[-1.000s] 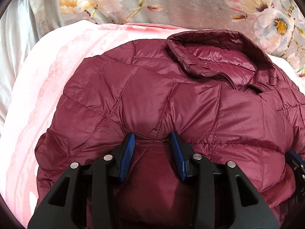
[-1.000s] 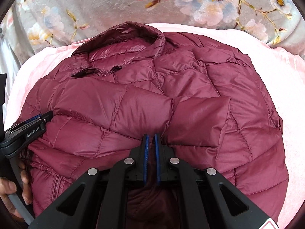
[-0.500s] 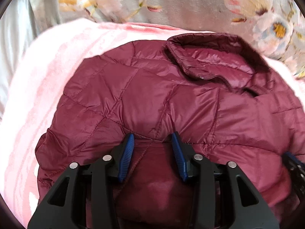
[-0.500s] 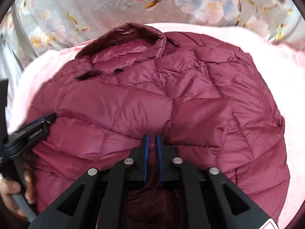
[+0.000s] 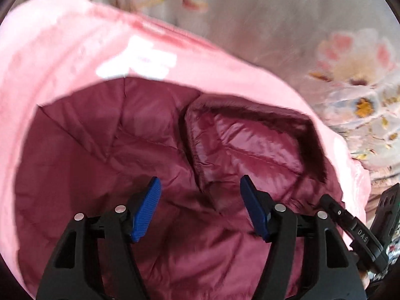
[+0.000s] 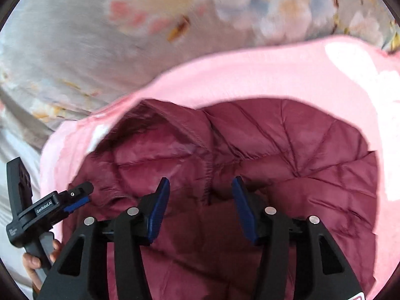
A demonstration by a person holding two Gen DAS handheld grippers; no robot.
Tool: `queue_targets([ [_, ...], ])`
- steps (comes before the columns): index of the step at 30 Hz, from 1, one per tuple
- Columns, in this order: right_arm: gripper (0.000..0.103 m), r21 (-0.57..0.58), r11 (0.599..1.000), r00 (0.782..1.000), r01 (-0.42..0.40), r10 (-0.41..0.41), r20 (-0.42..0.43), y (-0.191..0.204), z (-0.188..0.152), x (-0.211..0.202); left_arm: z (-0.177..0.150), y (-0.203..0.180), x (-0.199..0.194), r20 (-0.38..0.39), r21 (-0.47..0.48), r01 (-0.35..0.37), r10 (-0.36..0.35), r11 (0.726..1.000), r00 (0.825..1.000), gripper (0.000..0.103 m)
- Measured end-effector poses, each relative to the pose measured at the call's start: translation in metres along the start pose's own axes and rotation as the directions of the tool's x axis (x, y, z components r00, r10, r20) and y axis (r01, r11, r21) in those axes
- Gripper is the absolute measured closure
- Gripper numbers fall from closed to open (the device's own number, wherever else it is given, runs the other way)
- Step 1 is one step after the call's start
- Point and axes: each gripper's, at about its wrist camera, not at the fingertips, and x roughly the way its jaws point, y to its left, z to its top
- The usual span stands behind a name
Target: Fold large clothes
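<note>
Both claws stood released. Seen from its own wrist camera, the left gripper (image 5: 200, 205) had its blue pads spread wide apart, and its jaws had just been opening; nothing was pinched between them, only the quilted fabric lying beneath. The right gripper (image 6: 200, 206) was the same: jaws parted, having just been opening from a near-closed pinch, with no fold of cloth pressed by either pad. Under both lay the maroon puffer jacket (image 5: 150, 150), a glossy, diamond-stitched garment spread on a pink blanket (image 5: 62, 62), which showed as a broad pale band around the jacket's far edge. The jacket's collar (image 5: 245, 135) stood up in a ridge just beyond the left gripper's right-hand pad, and in the right wrist view that collar (image 6: 160, 135) sat ahead and to the left of the fingers. Past the blanket was a grey floral bedspread (image 6: 100, 37) with white, pink and yellow blooms (badly smeared in both views, so its pattern could not be read finely). At the lower left of the right wrist view the other gripper appeared from the side, over the jacket's edge, with a hand (image 6: 35, 260) wrapped around its handle. At the right rim of the left wrist view a black part of the right gripper showed beside the blanket's edge.
</note>
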Motion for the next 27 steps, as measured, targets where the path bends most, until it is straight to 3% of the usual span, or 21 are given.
queue_targets([
  [4,0.049,-0.035,0.993,0.992,-0.110,0.108,-0.063,0.018,-0.010,0.013,-0.010,-0.001,0.013,0.028,0.028,-0.023,0.022,0.999,0.999,0.044],
  [6,0.055,-0.022,0.974,0.973,-0.225,0.224,-0.048,0.025,-0.010,0.008,-0.014,-0.002,0.016,0.050,0.050,-0.036,0.033,0.998,0.998,0.044],
  [7,0.058,0.022,0.939,0.939,-0.342,0.342,-0.015,0.023,-0.008,0.004,-0.015,-0.002,0.016,0.055,0.055,-0.038,0.035,0.998,0.998,0.044],
  [9,0.065,0.087,0.876,0.881,-0.474,0.472,0.039,0.018,-0.004,0.000,-0.018,-0.002,0.019,0.070,0.067,-0.043,0.038,0.997,0.997,0.044],
  [10,0.065,0.097,0.881,0.886,-0.463,0.460,0.055,0.017,-0.003,-0.001,-0.019,-0.002,0.019,0.078,0.074,-0.044,0.038,0.996,0.996,0.044],
  [13,0.063,0.006,0.967,0.967,-0.255,0.255,0.000,0.025,-0.008,0.008,-0.022,-0.001,0.018,0.095,0.097,-0.052,0.042,0.994,0.995,0.044],
  [14,0.061,-0.001,0.971,0.971,-0.237,0.237,-0.020,0.026,-0.011,0.012,-0.022,-0.002,0.018,0.098,0.101,-0.054,0.044,0.993,0.994,0.044],
  [17,0.061,0.028,0.970,0.969,-0.240,0.242,-0.048,0.022,-0.019,0.011,-0.020,0.001,0.015,0.094,0.084,-0.032,0.024,0.996,0.995,0.044],
  [19,0.055,0.084,0.951,0.954,-0.298,0.300,-0.015,0.014,-0.018,0.003,-0.017,0.011,0.010,0.082,0.031,0.020,-0.023,0.999,0.996,0.044],
  [21,0.042,0.178,0.913,0.929,-0.368,0.368,0.035,0.000,-0.014,-0.005,-0.014,0.019,0.005,0.074,-0.004,0.050,-0.050,0.999,0.996,0.044],
  [22,0.042,0.205,0.901,0.923,-0.383,0.383,0.042,-0.003,-0.012,-0.005,-0.014,0.023,0.003,0.070,-0.013,0.057,-0.056,0.998,0.996,0.044],
  [23,0.043,0.214,0.906,0.929,-0.365,0.368,0.029,-0.003,-0.009,-0.004,-0.012,0.024,0.003,0.061,-0.016,0.054,-0.053,0.998,0.997,0.044],
  [25,0.054,0.168,0.943,0.957,-0.286,0.291,-0.009,0.005,-0.008,0.000,-0.012,0.020,0.004,0.050,0.006,0.016,-0.016,1.000,0.999,0.061],
  [27,0.086,0.124,0.959,0.964,-0.255,0.262,-0.040,0.012,-0.010,0.000,-0.012,0.010,0.010,0.034,0.030,0.011,-0.012,0.999,0.999,0.079],
])
